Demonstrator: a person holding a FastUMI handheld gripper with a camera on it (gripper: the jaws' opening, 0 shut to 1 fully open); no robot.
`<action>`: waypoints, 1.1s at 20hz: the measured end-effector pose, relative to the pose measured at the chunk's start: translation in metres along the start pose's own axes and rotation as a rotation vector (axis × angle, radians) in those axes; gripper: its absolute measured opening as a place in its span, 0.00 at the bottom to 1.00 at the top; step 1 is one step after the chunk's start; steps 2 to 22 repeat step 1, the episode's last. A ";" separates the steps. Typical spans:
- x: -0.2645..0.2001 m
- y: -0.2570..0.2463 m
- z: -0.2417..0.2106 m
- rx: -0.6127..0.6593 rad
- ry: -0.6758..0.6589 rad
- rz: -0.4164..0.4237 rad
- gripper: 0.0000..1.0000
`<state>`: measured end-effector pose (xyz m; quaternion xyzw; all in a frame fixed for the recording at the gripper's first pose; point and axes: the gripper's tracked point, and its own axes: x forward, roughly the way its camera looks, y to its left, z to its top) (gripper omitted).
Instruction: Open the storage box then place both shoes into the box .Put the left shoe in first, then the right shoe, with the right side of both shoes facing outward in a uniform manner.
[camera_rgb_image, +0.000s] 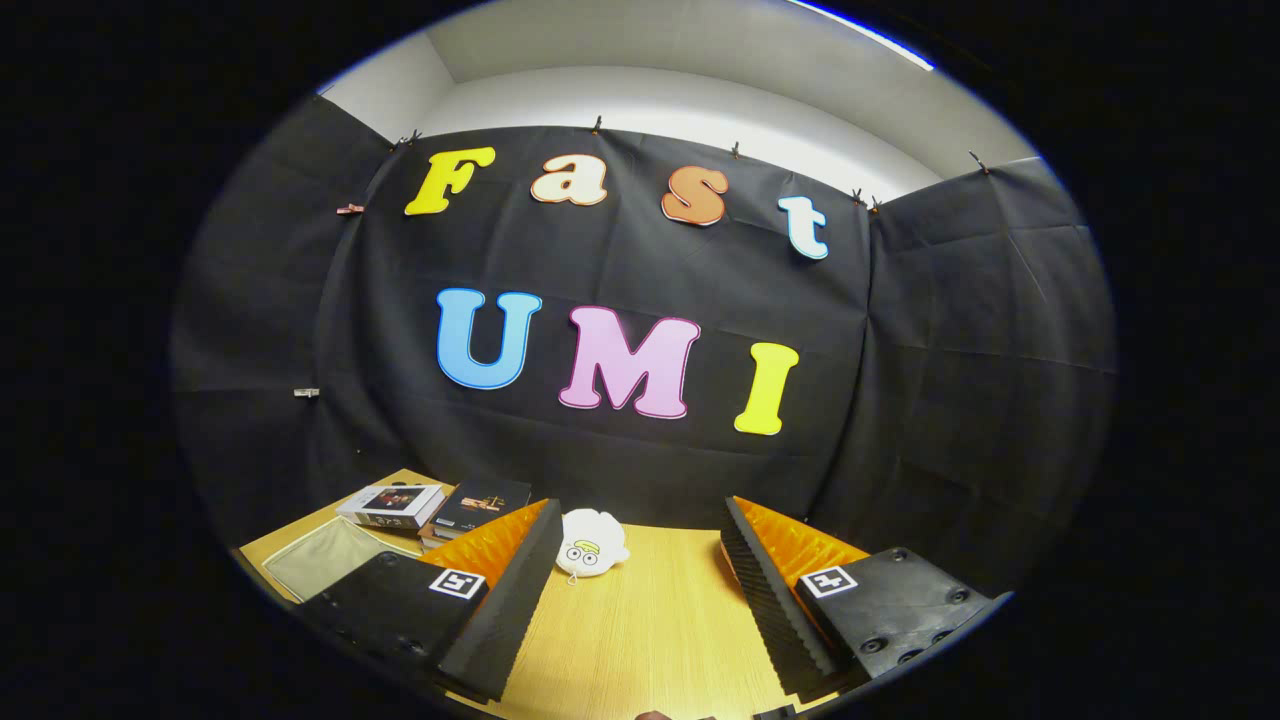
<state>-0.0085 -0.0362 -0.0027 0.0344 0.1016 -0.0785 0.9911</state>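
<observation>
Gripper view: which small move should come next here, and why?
Probably tilt the gripper downward to look for the box and shoes. Its fingers are open with nothing between them, aimed level at the booth's wall. On the wooden table lie a white plush toy just ahead and some books beside the left finger.

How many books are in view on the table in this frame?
2 for certain: a light-covered book and a dark-covered book side by side on the table, beyond the open gripper. More may lie beneath them, hidden.
</observation>
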 end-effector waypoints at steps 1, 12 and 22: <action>0.000 0.001 -0.002 0.005 0.007 0.002 0.98; 0.000 0.001 -0.002 0.005 0.007 0.002 0.98; 0.000 0.001 -0.002 0.005 0.007 0.002 0.98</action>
